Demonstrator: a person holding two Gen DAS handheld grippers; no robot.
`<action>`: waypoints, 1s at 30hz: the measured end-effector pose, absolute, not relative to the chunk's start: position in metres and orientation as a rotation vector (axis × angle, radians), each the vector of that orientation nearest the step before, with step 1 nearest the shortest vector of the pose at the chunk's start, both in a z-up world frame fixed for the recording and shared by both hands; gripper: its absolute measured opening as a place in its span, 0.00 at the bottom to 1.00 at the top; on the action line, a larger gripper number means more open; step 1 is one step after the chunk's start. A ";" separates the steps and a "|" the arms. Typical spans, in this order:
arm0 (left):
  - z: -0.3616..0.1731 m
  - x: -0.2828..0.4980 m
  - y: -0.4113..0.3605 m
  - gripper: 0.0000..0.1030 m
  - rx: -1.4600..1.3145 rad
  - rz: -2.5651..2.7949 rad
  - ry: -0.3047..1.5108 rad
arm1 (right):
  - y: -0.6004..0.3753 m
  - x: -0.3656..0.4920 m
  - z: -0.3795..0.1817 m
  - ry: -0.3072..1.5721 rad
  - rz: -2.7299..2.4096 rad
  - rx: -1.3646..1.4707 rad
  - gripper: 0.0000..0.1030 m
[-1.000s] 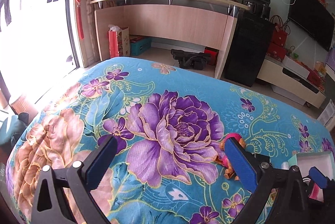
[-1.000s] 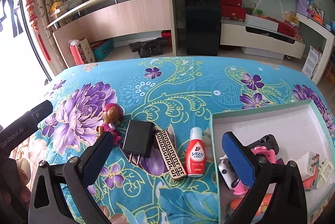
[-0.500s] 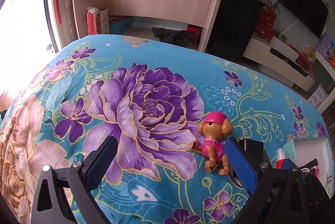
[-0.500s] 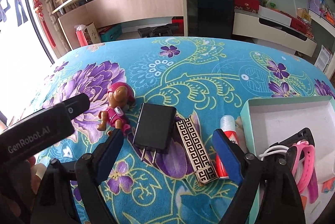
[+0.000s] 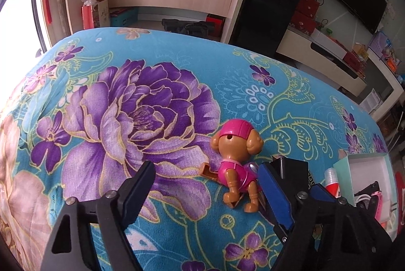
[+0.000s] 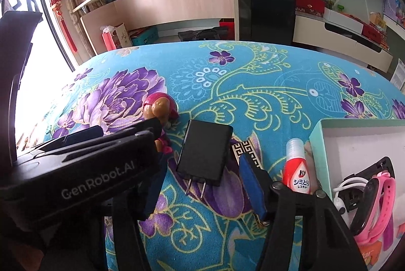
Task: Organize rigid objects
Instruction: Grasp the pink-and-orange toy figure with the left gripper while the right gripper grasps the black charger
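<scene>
A pink-and-brown toy dog [image 5: 236,159] lies on the flowered blue blanket [image 5: 152,106]. My left gripper [image 5: 207,192] straddles it with its jaws closing. The toy sits against the right finger [image 5: 276,192], and the left finger stands well clear, so nothing is gripped. In the right wrist view a black plug charger [image 6: 205,154] lies prongs toward me between the closing jaws of my right gripper [image 6: 202,190]. A small gap shows on each side of the charger. The left gripper's body [image 6: 88,169] hides part of the right gripper's left finger and most of the toy dog [image 6: 162,109].
A gold-and-black patterned bar [image 6: 243,147] and a red-and-white bottle [image 6: 296,172] lie right of the charger. Beyond them stands a mint-rimmed white box [image 6: 354,124] holding a pink watch strap [image 6: 382,205] and other small items. Shelving and cabinets stand past the bed.
The left gripper tipped down and moved right until the toy dog came between its narrowing jaws. The right gripper sank toward the charger and its jaws narrowed around it.
</scene>
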State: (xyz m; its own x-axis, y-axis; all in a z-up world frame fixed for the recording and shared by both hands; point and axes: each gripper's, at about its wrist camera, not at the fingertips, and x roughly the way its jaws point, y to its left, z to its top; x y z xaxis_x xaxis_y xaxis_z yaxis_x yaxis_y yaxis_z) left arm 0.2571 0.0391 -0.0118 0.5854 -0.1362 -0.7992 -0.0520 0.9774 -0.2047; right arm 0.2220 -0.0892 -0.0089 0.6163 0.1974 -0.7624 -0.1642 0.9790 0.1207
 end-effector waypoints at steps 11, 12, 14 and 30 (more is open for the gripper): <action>-0.016 0.262 0.028 0.63 -0.228 -0.136 0.958 | -0.085 0.226 -0.015 0.889 0.211 0.032 0.41; -0.017 0.262 0.027 0.58 -0.233 -0.148 0.959 | -0.085 0.226 -0.016 0.893 0.212 0.034 0.41; -0.017 0.262 0.027 0.48 -0.265 -0.181 0.958 | -0.087 0.227 -0.017 0.895 0.215 0.050 0.41; 0.004 0.245 0.046 0.27 -0.292 -0.119 0.889 | -0.101 0.219 0.001 0.849 0.230 0.132 0.40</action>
